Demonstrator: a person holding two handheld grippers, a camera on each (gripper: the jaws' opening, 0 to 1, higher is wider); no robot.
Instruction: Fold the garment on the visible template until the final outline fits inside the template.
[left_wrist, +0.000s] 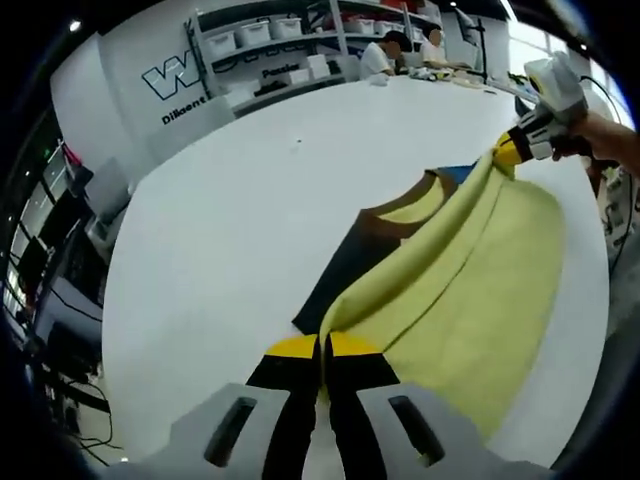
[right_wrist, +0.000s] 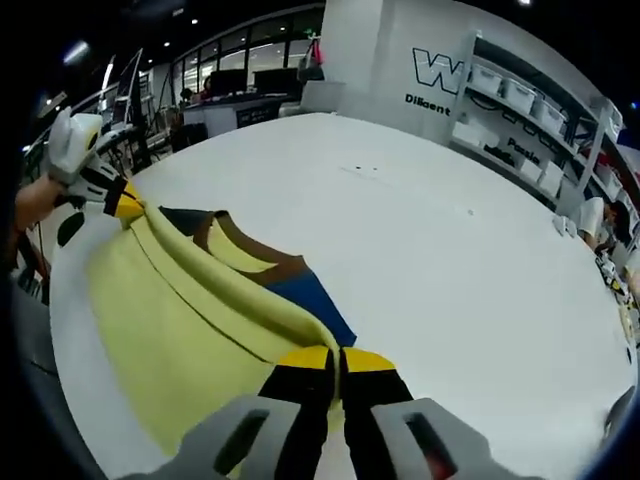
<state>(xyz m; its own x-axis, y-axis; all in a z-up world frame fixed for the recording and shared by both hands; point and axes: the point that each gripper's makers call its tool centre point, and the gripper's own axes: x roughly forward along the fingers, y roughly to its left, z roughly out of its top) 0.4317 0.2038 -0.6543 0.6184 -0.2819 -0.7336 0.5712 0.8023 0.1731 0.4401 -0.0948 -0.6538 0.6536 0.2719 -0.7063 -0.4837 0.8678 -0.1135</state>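
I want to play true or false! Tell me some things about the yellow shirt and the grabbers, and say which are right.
1. The left hand-held gripper is pinching the yellow garment. True.
2. The right hand-held gripper is open and holds nothing. False: its jaws are shut on the garment's edge.
3. The garment lies on a white table. True.
4. The garment is folded into a small neat square. False: it is stretched out between the two grippers, partly lifted.
5. Something dark and blue peeks out from under the yellow cloth. True.
6. The table is in a garden. False: it is indoors, with shelves of bins behind.
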